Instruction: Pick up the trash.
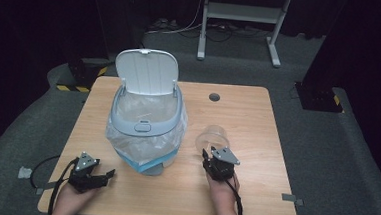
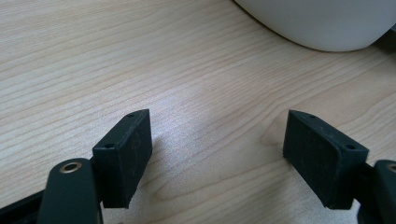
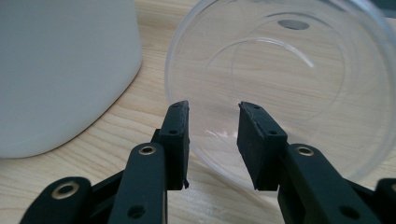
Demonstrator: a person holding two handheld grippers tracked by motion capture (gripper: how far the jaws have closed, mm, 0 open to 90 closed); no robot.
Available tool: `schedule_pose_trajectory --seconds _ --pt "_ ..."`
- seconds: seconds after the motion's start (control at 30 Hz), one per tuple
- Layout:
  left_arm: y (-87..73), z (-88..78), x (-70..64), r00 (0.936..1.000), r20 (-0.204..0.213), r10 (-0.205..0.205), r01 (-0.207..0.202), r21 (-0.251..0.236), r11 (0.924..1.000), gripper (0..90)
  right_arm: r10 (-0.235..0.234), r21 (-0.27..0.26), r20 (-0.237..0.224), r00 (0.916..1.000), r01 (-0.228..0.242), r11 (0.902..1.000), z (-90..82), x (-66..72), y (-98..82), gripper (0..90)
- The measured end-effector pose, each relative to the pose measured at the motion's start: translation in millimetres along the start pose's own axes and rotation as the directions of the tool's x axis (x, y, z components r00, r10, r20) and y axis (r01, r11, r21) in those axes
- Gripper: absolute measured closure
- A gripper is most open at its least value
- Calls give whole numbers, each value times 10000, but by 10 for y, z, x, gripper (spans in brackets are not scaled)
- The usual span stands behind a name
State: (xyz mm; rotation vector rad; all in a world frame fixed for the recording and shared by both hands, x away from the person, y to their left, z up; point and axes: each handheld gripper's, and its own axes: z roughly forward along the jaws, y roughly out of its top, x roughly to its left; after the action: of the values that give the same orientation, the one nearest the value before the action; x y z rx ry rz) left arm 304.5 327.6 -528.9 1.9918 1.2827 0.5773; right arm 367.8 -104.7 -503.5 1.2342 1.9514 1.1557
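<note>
A grey-white trash bin (image 1: 146, 120) lined with a clear bag stands left of centre on the wooden table (image 1: 257, 121), its lid (image 1: 147, 71) flipped up. A clear plastic cup (image 1: 212, 137) lies on its side to the bin's right, mouth toward me. My right gripper (image 1: 206, 156) is just in front of the cup. In the right gripper view the gripper (image 3: 212, 112) is open with a narrow gap, its tips at the lower rim of the cup (image 3: 299, 93), and no pad presses on it. My left gripper (image 1: 105, 176) rests near the front left; its jaws (image 2: 217, 140) stand wide open over bare wood.
The bin's wall (image 3: 60, 70) rises close on the left of the right gripper, and its base (image 2: 322, 23) lies ahead of the left gripper. A dark cable hole (image 1: 214, 97) sits at the table's back. A white stand frame (image 1: 242, 13) stands on the floor beyond.
</note>
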Motion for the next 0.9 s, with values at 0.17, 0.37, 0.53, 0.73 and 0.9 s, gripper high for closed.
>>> schedule_pose_trajectory --seconds 0.17,0.37,0.53,0.73,0.9 --pt "0 0 0 10000 -1 3 -3 0 10000 239 -82 -116 48 10000 82 9999 -76 -19 14 635" --pt "0 0 0 10000 -1 1 -1 1 10000 239 92 -243 225 9997 -87 9997 -120 -67 -12 634" --pt "0 0 0 10000 0 -1 1 2 10000 239 279 -483 407 9988 -259 9985 -222 -139 -34 633" --pt "0 0 0 10000 1 -1 1 3 10000 239 213 -479 674 9975 -181 9987 -305 -236 -47 633" --pt "0 0 0 10000 4 0 0 3 10000 239 62 -452 948 9955 -19 9990 -320 -274 -58 633"
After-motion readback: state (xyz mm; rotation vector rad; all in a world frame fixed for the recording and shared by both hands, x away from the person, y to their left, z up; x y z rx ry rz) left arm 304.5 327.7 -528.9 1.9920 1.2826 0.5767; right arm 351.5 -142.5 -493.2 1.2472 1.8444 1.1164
